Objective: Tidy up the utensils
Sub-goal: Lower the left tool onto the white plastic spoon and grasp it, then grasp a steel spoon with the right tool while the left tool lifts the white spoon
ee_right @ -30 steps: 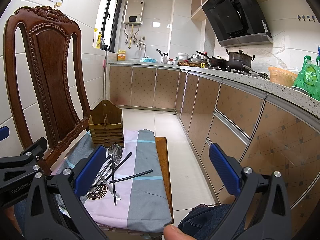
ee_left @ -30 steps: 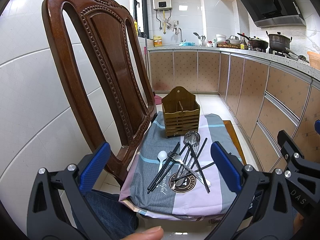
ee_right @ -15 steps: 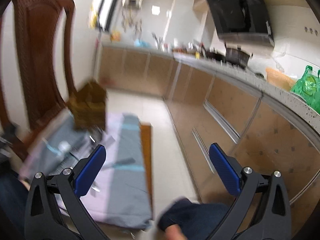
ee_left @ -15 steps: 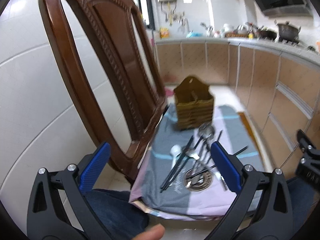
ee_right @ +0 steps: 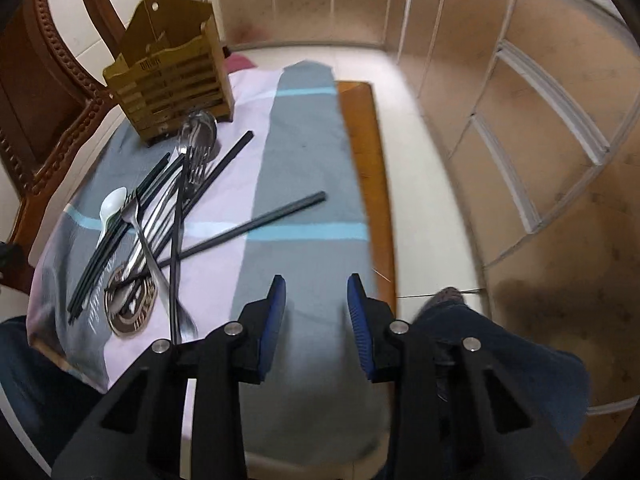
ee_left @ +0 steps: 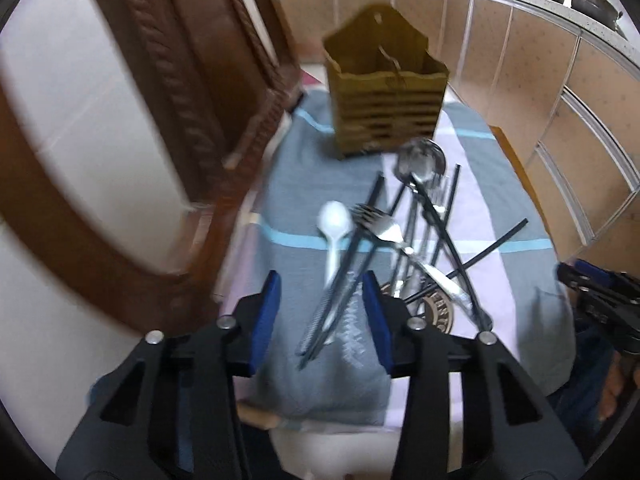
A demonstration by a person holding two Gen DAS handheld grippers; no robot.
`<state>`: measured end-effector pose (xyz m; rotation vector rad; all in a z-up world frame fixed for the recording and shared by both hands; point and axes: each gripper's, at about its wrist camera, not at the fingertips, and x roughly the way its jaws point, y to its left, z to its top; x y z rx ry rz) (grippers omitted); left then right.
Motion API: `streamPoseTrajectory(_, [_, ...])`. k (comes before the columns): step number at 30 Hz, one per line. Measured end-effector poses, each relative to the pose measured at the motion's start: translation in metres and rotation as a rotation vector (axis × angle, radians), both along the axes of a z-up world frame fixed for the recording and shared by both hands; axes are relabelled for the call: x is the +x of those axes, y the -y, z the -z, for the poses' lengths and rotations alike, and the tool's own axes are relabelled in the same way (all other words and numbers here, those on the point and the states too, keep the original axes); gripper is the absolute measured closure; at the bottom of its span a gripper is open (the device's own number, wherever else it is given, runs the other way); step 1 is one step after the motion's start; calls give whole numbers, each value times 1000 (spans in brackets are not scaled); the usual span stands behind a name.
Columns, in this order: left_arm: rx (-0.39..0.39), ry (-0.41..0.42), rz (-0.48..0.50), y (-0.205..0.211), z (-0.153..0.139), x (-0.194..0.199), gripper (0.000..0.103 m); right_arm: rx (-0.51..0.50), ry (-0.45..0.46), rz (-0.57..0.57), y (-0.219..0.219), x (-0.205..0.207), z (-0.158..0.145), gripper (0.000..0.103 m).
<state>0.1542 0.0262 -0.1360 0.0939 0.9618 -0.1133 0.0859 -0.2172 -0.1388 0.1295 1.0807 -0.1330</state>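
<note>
So a second ago you had both cameras up looking down the length of the kitchen, and now you've tipped both of them down onto the chair seat, which tells me you're done looking around and are about to start picking. The big brown chair [ee_left: 132, 128] carries everything here, with the grey and lilac striped cloth [ee_right: 304, 152] spread over its seat. At the far end of the cloth stands the slatted wooden holder [ee_left: 386, 92], upright, and from these angles I can't see anything in it yet, so the sorting looks like it hasn't started. The utensil pile [ee_left: 404, 240] lies loose on the cloth in front of the holder: black chopsticks crossed every which way, a steel ladle [ee_right: 199, 130] with its bowl right up against the holder's foot, a couple of forks, and a small white plastic spoon [ee_left: 334, 220] on the chair-back side. One chopstick [ee_right: 256, 224] sticks out alone toward the open edge. Your left hand-held gripper [ee_left: 322, 320] has narrowed from wide to a medium gap and hovers over the near ends of a chopstick pair, holding nothing. Your right hand-held gripper [ee_right: 316, 316] has narrowed the same way, also holding nothing, over bare grey cloth well clear of the pile.
</note>
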Motion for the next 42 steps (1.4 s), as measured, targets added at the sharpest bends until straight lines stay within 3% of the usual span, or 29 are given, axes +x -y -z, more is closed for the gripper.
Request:
streamPoseTrajectory(4, [-8,-97,45,11,23,41,73,-34,-5,-31,0,20,9,69])
streamPoseTrajectory(8, [-50,-212,74,18,48,86,74,-28,-15,-31,11,29,17,69])
streamPoseTrajectory(12, [-44,-277,82,23,66,114,73,-31,-25,-16,22,34,24,68])
streamPoseTrajectory(16, [-1,-295,75,26,77,131,57,-34,-36,-26,25,41,28,65])
streamPoseTrajectory(18, [10,-292,84,29,79,135,58,-39,-35,-29,24,43,28,62])
streamPoseTrajectory(21, [-33,-325,69,24,82,142,71,-48,-34,-33,22,45,29,61])
streamPoseTrajectory(23, [-60,-337,55,20,82,143,73,-52,-35,-36,20,46,29,61])
streamPoseTrajectory(29, [-102,-238,47,15,45,123,74,-70,-32,-41,14,48,25,60])
streamPoseTrajectory(33, [-106,-111,49,13,2,101,74,-58,-7,-47,10,50,15,60])
streamPoseTrajectory(37, [-126,-22,43,4,-36,82,75,0,44,-87,3,61,-1,60])
streamPoseTrajectory(42, [-146,21,38,-8,-54,83,76,81,120,-171,-13,103,-14,60])
